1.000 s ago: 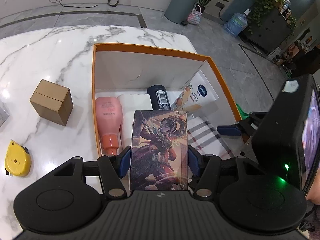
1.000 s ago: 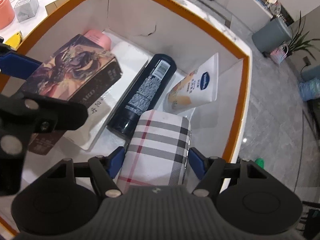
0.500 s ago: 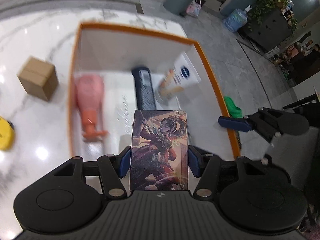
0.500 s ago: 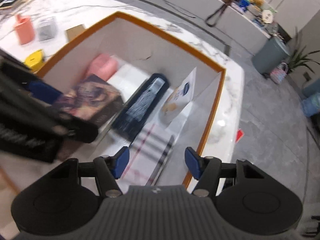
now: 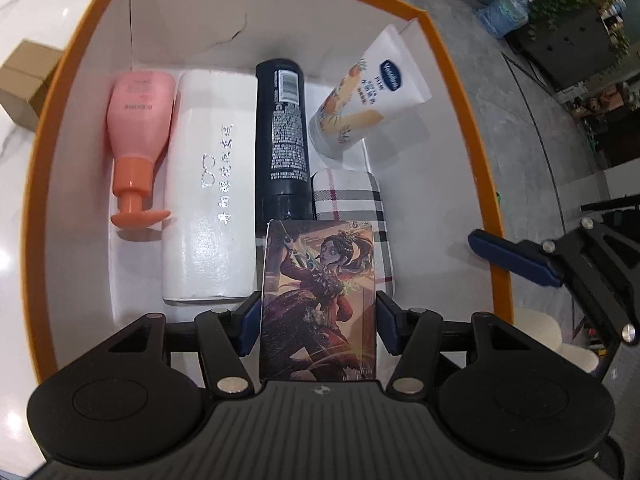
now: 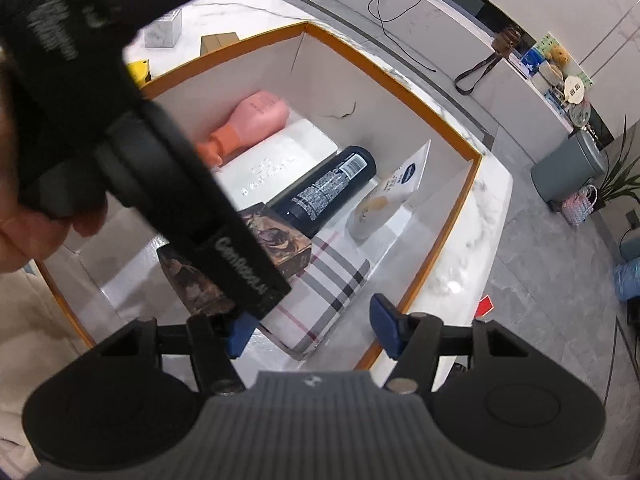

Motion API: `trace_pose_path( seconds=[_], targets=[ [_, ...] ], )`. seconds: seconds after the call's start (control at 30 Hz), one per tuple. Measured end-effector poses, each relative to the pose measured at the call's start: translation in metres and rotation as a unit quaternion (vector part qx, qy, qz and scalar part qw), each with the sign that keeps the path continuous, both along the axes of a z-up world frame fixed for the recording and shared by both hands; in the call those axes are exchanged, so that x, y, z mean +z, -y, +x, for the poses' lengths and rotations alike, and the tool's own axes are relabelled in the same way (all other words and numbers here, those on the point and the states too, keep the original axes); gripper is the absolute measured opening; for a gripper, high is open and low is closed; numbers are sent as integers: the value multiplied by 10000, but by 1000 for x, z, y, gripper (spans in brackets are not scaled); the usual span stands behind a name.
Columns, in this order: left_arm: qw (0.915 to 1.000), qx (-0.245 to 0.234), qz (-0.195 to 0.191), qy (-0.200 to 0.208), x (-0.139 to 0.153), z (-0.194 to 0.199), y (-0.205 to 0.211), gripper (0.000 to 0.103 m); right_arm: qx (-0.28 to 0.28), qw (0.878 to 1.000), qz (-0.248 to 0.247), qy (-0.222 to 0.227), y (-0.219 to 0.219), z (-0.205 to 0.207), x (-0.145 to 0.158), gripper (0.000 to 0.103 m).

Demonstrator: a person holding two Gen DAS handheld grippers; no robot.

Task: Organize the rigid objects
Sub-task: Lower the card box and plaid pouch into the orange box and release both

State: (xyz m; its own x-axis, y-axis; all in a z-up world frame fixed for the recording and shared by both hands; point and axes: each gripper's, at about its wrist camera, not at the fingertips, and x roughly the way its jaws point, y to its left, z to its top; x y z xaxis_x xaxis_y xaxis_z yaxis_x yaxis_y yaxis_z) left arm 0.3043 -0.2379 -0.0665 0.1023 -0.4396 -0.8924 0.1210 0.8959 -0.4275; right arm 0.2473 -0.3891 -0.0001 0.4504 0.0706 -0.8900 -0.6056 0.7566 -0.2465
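Observation:
My left gripper [image 5: 319,318] is shut on an illustrated card box [image 5: 319,304] and holds it inside the orange-rimmed box [image 5: 486,184], over the plaid case [image 5: 348,196]. In the box lie a pink pump bottle [image 5: 138,120], a white box [image 5: 212,184], a black bottle [image 5: 285,136] and a white lotion tube [image 5: 370,92]. My right gripper [image 6: 312,330] is open and empty above the box's near right rim [image 6: 432,264]. In the right wrist view the left gripper's body hides part of the card box [image 6: 280,240] and the plaid case [image 6: 324,300].
A cardboard cube [image 5: 24,84] sits on the marble table left of the box. In the right wrist view a yellow tape measure [image 6: 138,70] and a small marbled box [image 6: 164,30] lie beyond the box. Floor lies to the right.
My right gripper let go of the plaid case and drew back up and out of the box. My left gripper moved the card box forward and down into the box.

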Motion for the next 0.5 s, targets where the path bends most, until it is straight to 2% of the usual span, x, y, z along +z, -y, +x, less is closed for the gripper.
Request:
trace_pose_path(
  seconds=[0.17,0.37,0.5],
  targets=[
    [9997,105,-38,-206,-7,4,-1,65,-59,10000,25,-6,0,1,-2,61],
    [9998,-21,63,-178,-2,2,-3,71,-173,9998,100,-54,1,0,0,62],
    [9999,-47,-34,-127,6,-2,-8,65,-219,9997,82,-54,0,-1,2,62]
  ],
)
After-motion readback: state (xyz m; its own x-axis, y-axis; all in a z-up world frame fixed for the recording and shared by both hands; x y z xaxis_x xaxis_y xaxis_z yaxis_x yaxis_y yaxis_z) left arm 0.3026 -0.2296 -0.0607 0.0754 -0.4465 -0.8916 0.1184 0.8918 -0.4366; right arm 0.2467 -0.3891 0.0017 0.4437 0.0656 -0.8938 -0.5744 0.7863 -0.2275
